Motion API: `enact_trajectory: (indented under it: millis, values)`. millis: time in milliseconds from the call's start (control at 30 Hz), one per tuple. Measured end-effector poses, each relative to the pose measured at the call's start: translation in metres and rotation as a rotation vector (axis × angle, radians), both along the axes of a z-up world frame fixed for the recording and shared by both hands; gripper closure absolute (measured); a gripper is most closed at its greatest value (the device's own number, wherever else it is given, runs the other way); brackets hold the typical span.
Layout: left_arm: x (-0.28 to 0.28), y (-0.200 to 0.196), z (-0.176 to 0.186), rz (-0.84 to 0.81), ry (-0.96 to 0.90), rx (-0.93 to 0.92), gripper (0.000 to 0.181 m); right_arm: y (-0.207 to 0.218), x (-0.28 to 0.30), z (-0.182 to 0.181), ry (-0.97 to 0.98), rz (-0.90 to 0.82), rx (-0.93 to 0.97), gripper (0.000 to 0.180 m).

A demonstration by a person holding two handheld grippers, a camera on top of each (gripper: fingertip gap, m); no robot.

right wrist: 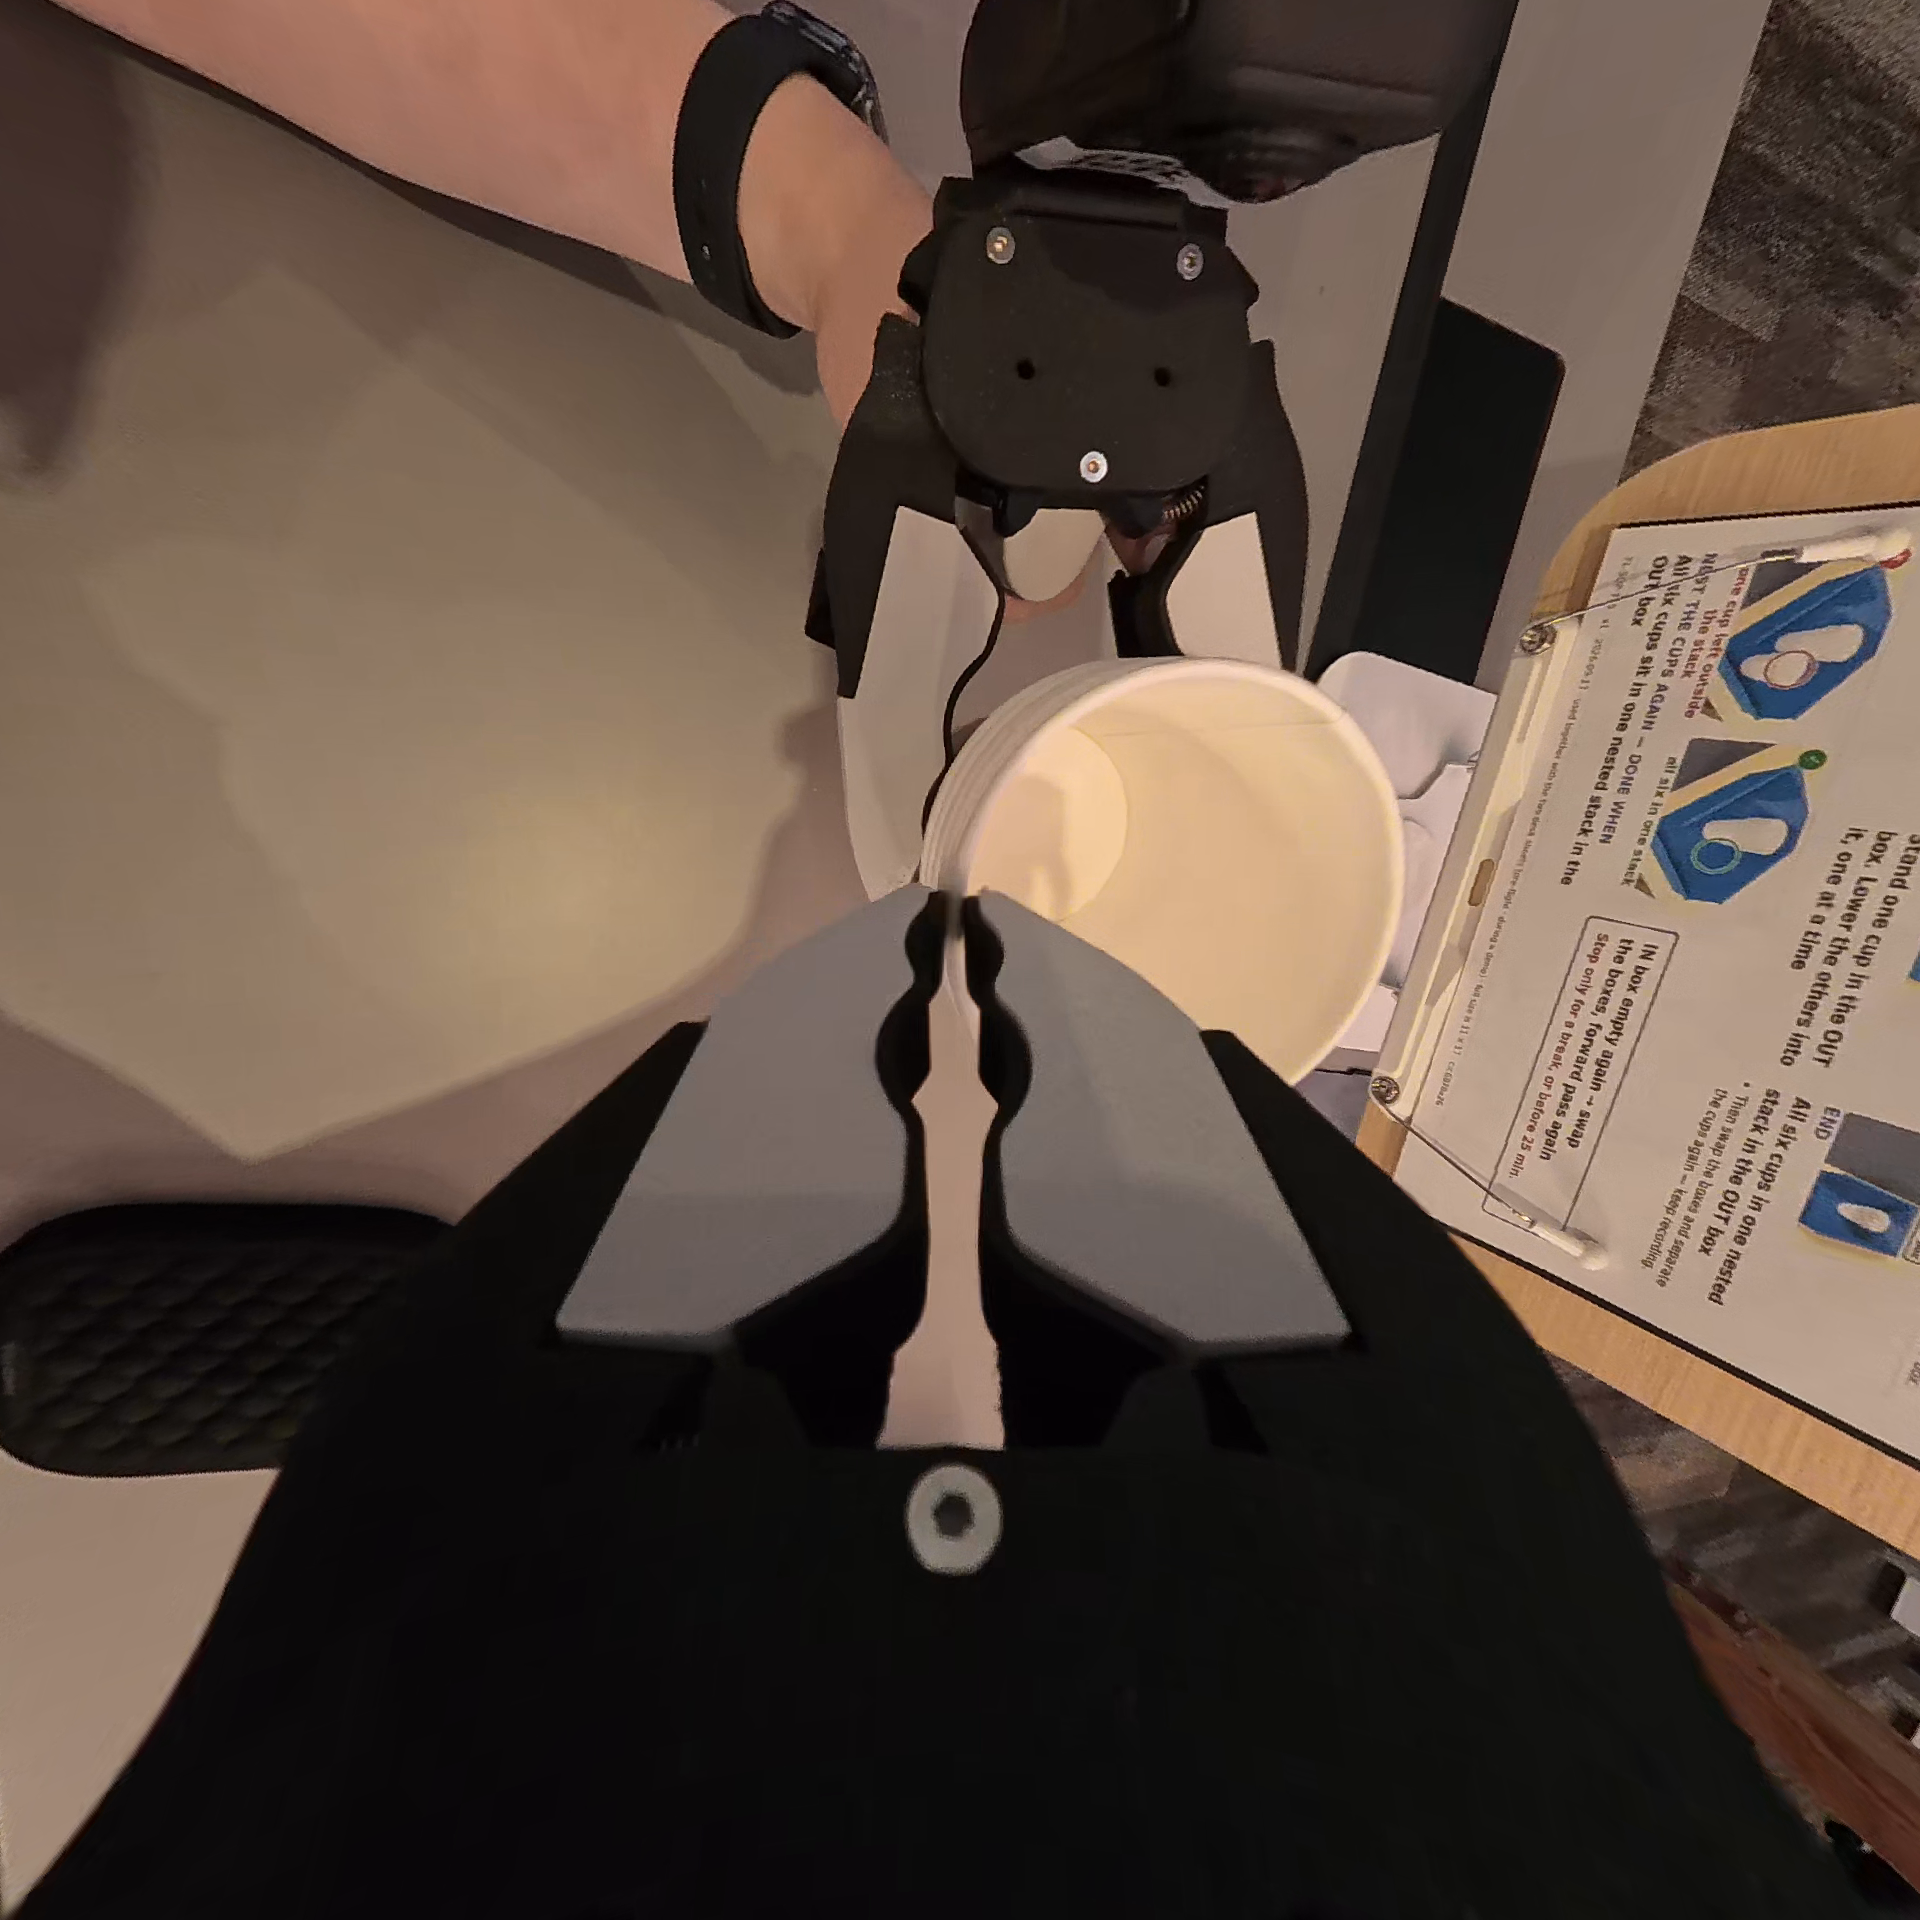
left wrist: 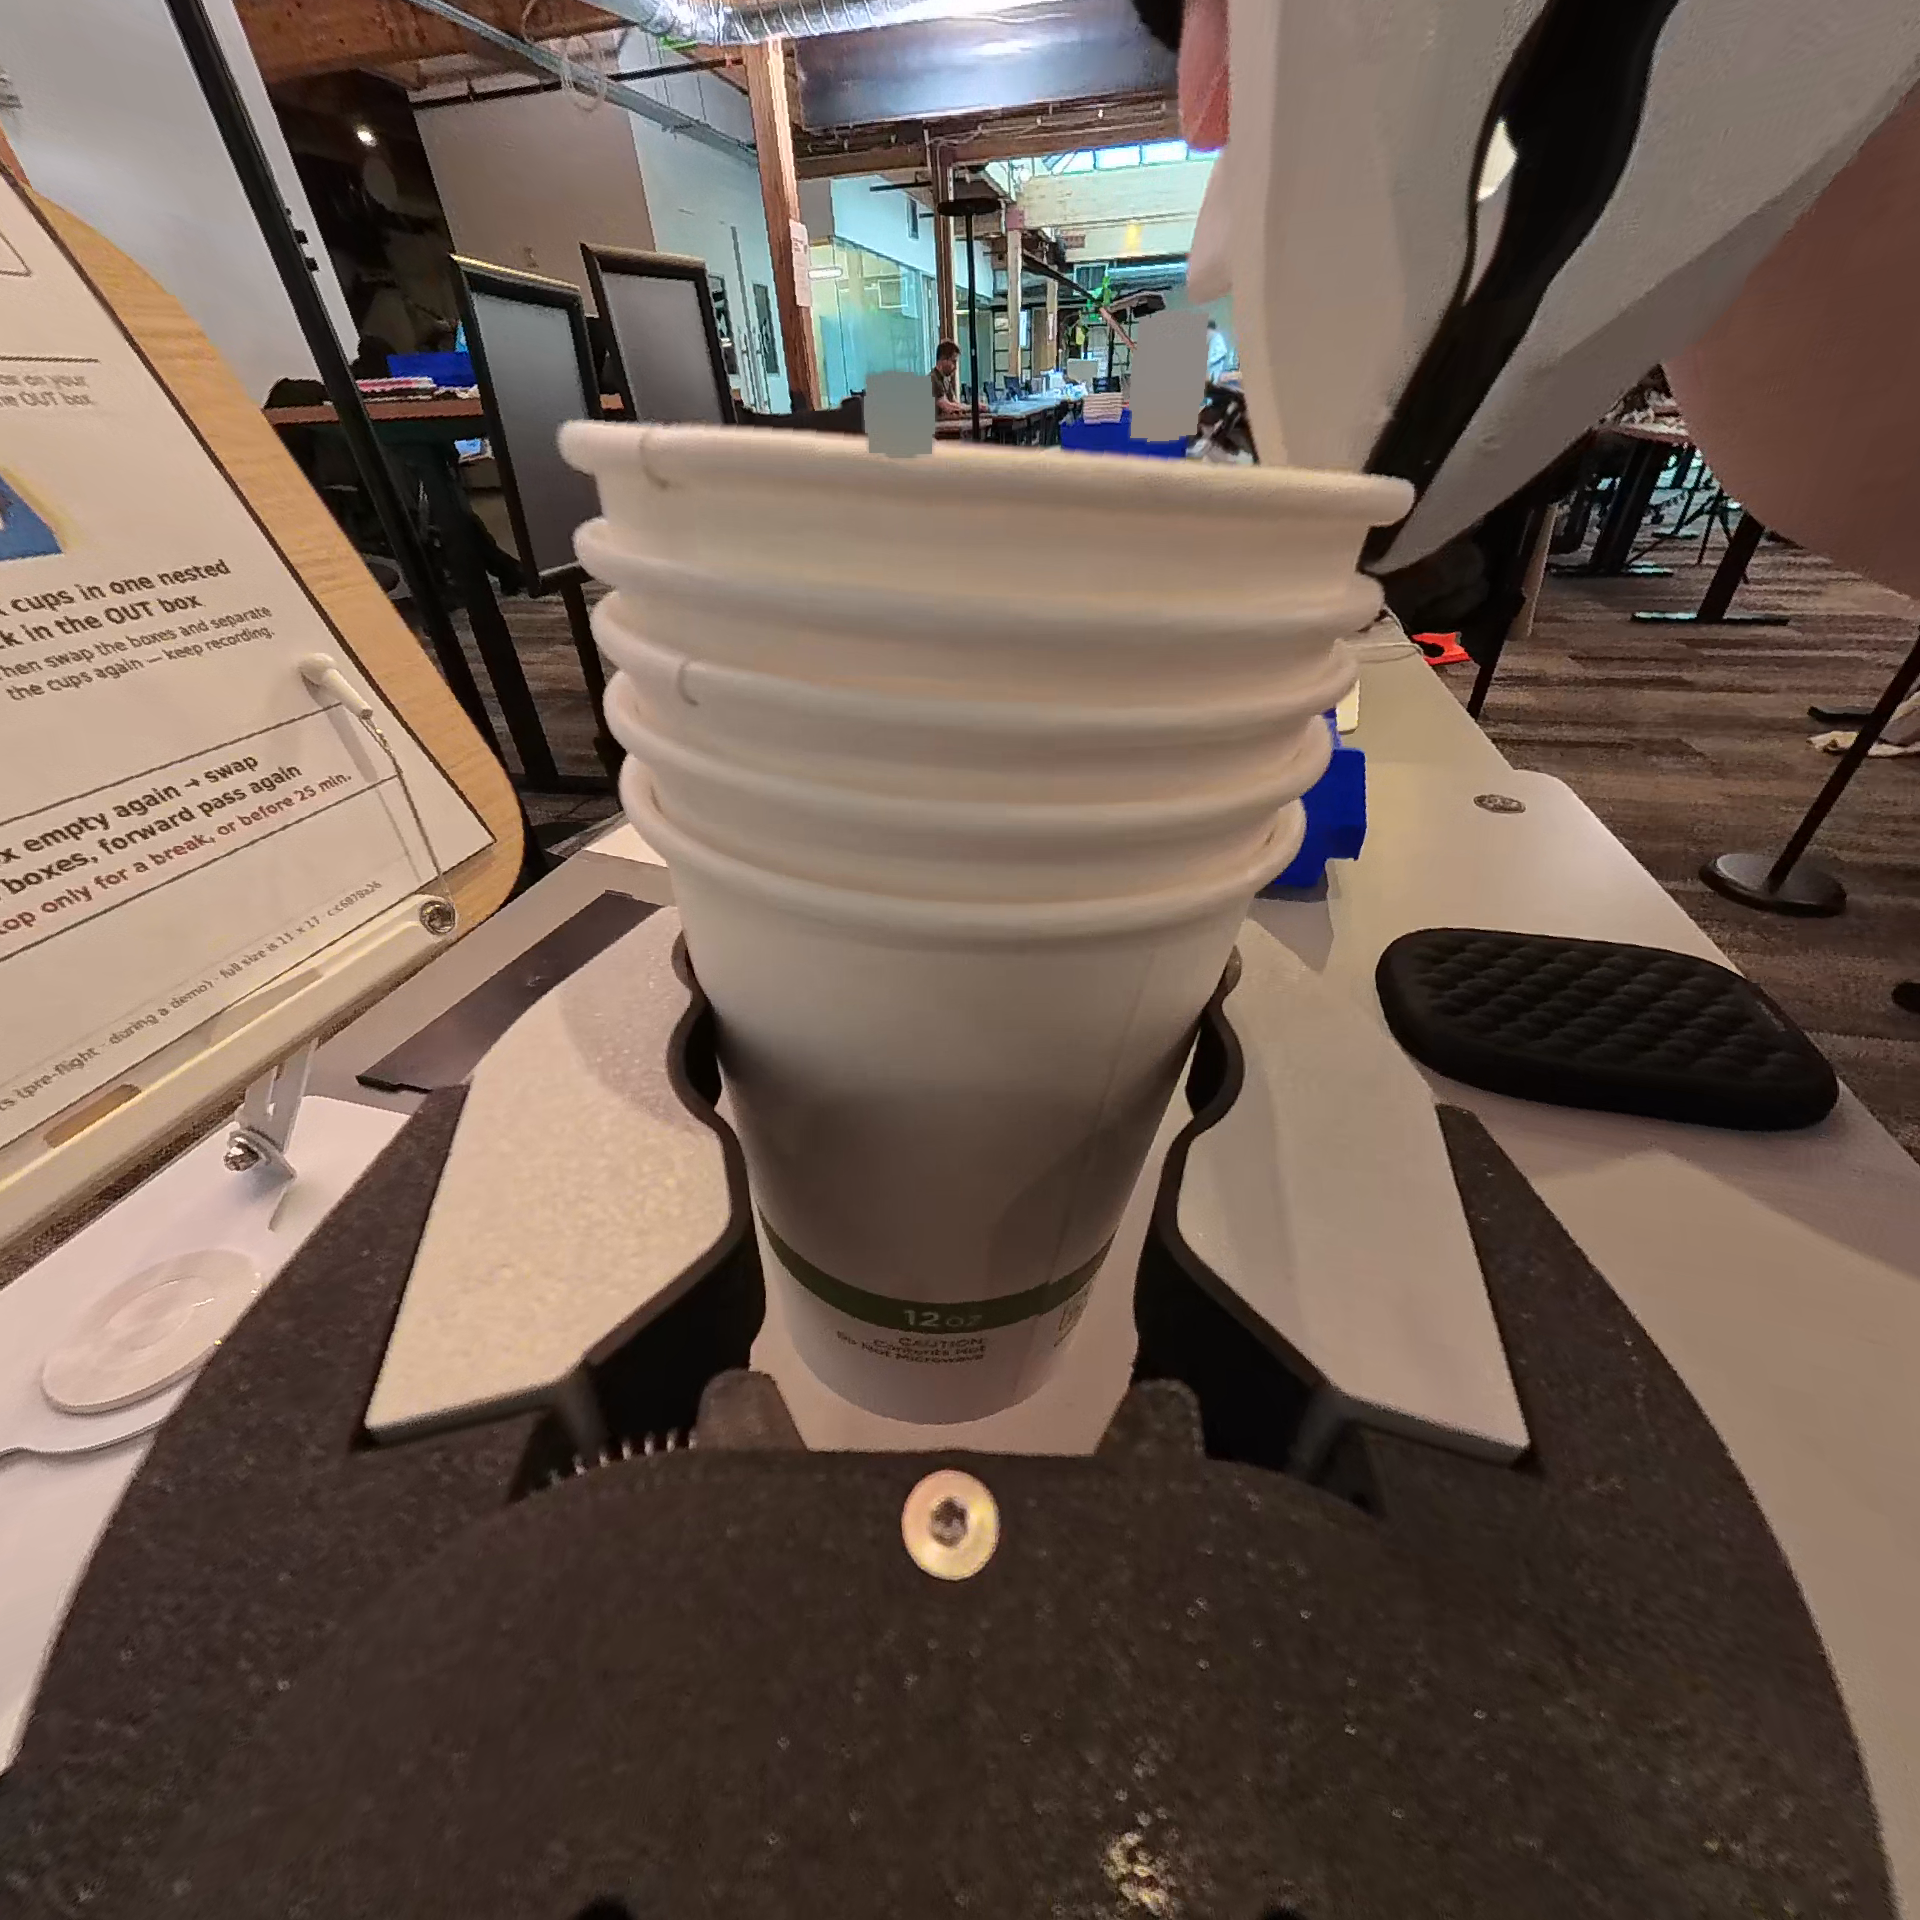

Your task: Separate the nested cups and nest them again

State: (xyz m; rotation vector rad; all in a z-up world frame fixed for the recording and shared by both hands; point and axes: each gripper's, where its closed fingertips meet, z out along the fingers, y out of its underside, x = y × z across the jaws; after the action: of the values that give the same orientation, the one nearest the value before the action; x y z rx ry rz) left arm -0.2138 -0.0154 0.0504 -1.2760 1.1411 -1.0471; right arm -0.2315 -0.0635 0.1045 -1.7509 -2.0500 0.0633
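- Nested cup stack [left wrist: 951, 790], white paper, upright: centre frame, clamped low between the left gripper [left wrist: 951, 1049] fingers.
- Right gripper [right wrist: 958, 925]: pinched shut on the top cup [right wrist: 1174, 862] rim, centre frame.
- Instruction board [right wrist: 1662, 935]: right edge.

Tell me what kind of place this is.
Probably an open-plan workshop or lab: exposed wood beams, rows of work tables behind, and a propped instruction board beside the stack of cups.
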Motion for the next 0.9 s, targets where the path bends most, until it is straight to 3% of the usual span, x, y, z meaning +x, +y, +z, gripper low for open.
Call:
enact_trajectory:
  millis: [533, 900]
  values:
    - [-0.003, 0.000, 0.004, 0.009, -0.007, 0.022, 0.091, -0.003, -0.004, 0.011, -0.002, 0.009, 0.026, 0.177]
    - [-0.003, 0.000, 0.005, 0.007, -0.008, 0.023, 0.091, 0.000, -0.003, 0.061, 0.011, -0.012, 0.115, 0.177]
